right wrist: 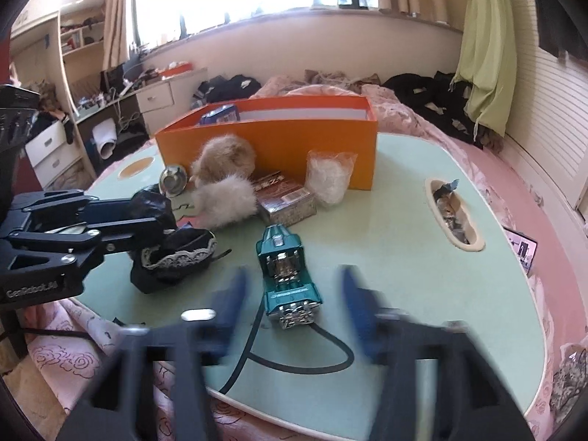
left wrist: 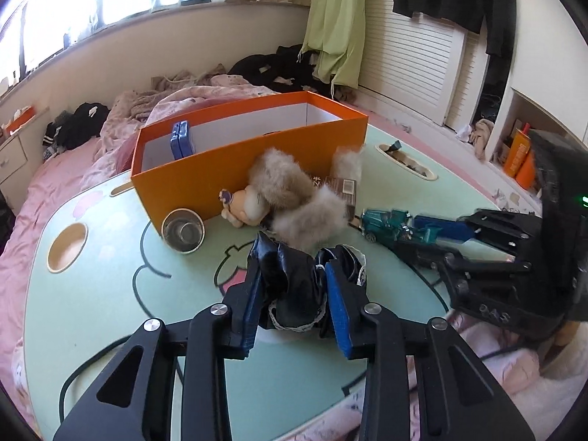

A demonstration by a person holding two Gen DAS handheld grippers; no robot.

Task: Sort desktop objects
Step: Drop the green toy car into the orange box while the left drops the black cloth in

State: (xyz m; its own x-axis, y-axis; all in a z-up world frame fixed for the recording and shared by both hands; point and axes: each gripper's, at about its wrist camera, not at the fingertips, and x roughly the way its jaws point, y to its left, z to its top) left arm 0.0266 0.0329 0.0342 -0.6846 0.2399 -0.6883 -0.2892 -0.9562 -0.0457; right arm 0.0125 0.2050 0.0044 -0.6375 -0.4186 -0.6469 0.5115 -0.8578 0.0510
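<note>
Your left gripper [left wrist: 294,294] is clamping the black lace-trimmed fabric pouch [left wrist: 294,286]; your right gripper [right wrist: 290,305] is gaping around the teal toy car [right wrist: 288,275]. Only the right wrist view is showing "GenRobot.ai" at 9 o'clock.

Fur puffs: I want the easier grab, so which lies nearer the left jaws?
The paler grey puff, lying just beyond the held black cloth; the tan puff leans against the box.

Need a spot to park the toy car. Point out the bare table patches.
Bare green tabletop lies between the teal toy car and the oval slot. Crowded: fluffy toys and packets against the orange cardboard box.
</note>
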